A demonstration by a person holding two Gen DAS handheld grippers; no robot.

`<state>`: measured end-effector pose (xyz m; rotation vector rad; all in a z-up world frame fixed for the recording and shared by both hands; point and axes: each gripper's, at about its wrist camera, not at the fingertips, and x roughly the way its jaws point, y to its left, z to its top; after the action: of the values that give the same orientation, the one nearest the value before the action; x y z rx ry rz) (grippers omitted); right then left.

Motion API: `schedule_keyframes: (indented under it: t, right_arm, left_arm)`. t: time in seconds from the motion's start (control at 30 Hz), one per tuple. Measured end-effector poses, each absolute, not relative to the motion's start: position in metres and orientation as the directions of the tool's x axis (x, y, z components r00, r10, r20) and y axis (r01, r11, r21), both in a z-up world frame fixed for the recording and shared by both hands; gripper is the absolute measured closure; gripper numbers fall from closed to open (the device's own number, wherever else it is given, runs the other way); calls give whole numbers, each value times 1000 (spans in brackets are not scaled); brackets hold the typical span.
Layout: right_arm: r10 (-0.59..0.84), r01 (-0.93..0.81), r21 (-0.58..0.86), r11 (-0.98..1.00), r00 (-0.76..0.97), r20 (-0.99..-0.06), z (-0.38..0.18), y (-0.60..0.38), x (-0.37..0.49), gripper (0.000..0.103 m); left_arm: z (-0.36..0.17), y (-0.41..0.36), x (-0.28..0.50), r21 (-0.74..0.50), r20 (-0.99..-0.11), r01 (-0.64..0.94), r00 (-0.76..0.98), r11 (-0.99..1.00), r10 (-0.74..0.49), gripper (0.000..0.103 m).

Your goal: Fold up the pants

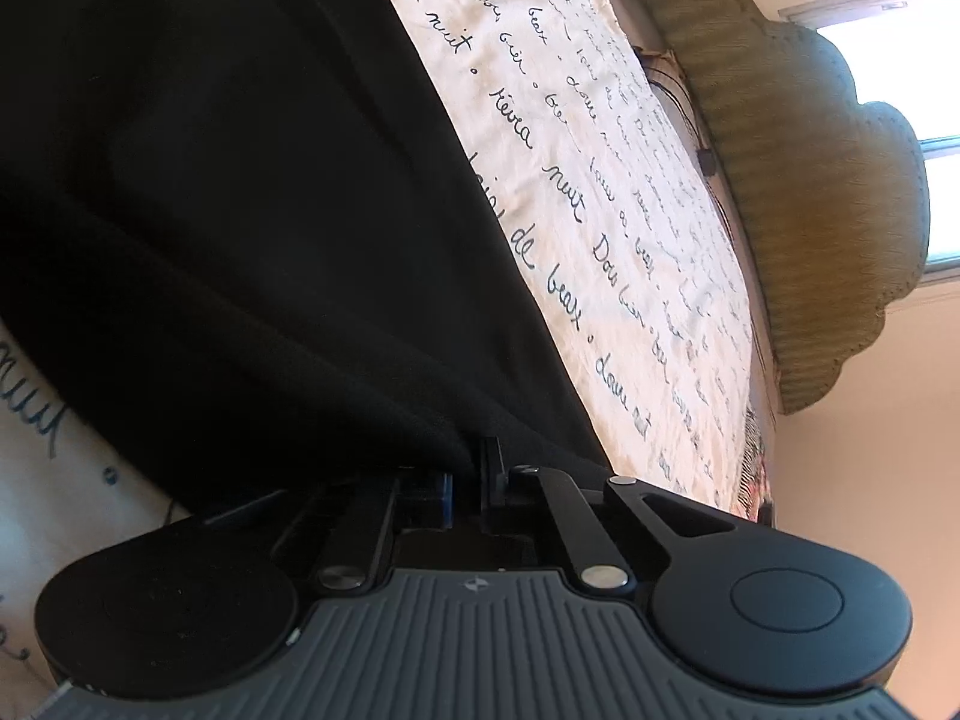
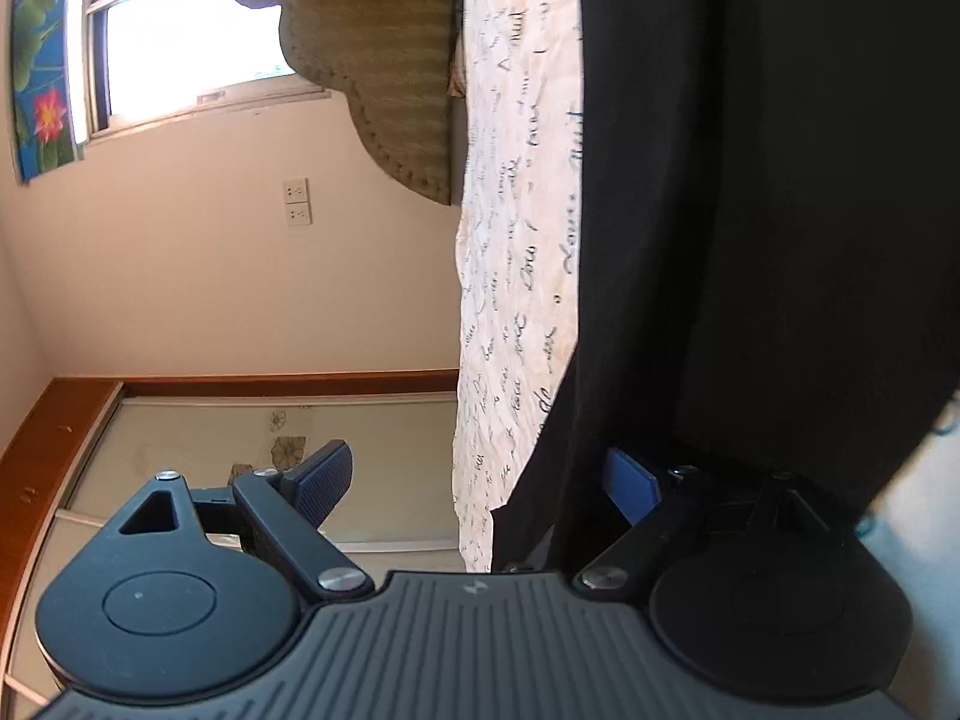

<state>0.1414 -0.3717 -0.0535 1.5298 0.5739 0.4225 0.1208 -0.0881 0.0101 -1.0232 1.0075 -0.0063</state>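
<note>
The black pants (image 1: 240,210) lie on a cream bedsheet with handwritten script (image 1: 600,192). In the left wrist view my left gripper (image 1: 465,480) is shut, its fingers close together with a fold of the black cloth pinched between them. In the right wrist view the pants (image 2: 780,210) fill the right side. My right gripper (image 2: 480,480) is open wide: one finger (image 2: 321,480) stands free over the bed's edge, the other finger (image 2: 630,480) sits under the hem of the pants. The cloth drapes between the two fingers.
An olive quilted headboard (image 1: 810,210) stands behind the bed, also in the right wrist view (image 2: 384,60). A window (image 2: 180,30), a wall socket (image 2: 297,202) and a wooden-framed wardrobe (image 2: 72,450) lie beyond the bed's edge.
</note>
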Motion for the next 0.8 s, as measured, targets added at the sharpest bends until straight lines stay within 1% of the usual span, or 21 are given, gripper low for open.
schedule_keyframes:
  t: [0.07,0.13,0.2,0.23,0.3,0.33,0.37,0.43,0.5,0.57,0.63,0.7,0.77,0.8]
  right_arm:
    - [551,97,995,-38,832,-61,-60,-379,144,13]
    - [478,77,993,-84,878,-28,-65,-391,140,16]
    - [393,50,995,-84,919,-13,-64,-409,133,31]
    - [354,39,996,-77,935,-9,-63,-420,129,43]
    - [275,18,997,-73,961,3,-63,-442,123,49]
    - [248,23,998,-66,969,-6,-63,-452,121,57]
    - [227,45,997,-63,974,-30,-63,-461,119,63]
    - [220,100,992,-75,972,-81,-67,-474,118,63]
    - [213,115,992,-52,972,-102,-68,-478,118,73]
    - [200,131,991,-17,972,-125,-66,-479,118,90]
    - [171,148,989,-7,975,-144,-68,-481,118,94]
    - [146,164,986,-9,976,-161,-71,-487,116,95]
    - [158,202,979,-33,968,-195,-75,-494,119,94]
    - [172,204,978,-37,966,-195,-76,-495,122,94]
  left_arm:
    - [10,-84,120,-718,-683,-415,574,558,-452,96]
    - [12,-82,119,-727,-673,-403,580,555,-459,96]
    - [13,-78,122,-734,-662,-389,590,557,-462,96]
    - [13,-78,123,-735,-660,-383,592,559,-463,96]
    - [11,-77,121,-738,-658,-377,587,559,-472,96]
    - [9,-79,121,-738,-659,-377,582,559,-477,96]
    - [8,-79,121,-738,-660,-377,577,559,-481,96]
    - [6,-78,115,-735,-666,-381,563,561,-490,96]
    - [4,-78,116,-734,-669,-385,553,560,-497,96]
    - [4,-77,114,-735,-669,-383,549,560,-501,95]
    - [4,-76,113,-734,-669,-384,549,560,-501,93]
    - [4,-75,112,-732,-671,-387,548,561,-499,92]
    - [3,-73,110,-732,-672,-388,548,560,-498,90]
    - [3,-72,109,-732,-672,-389,548,559,-498,89]
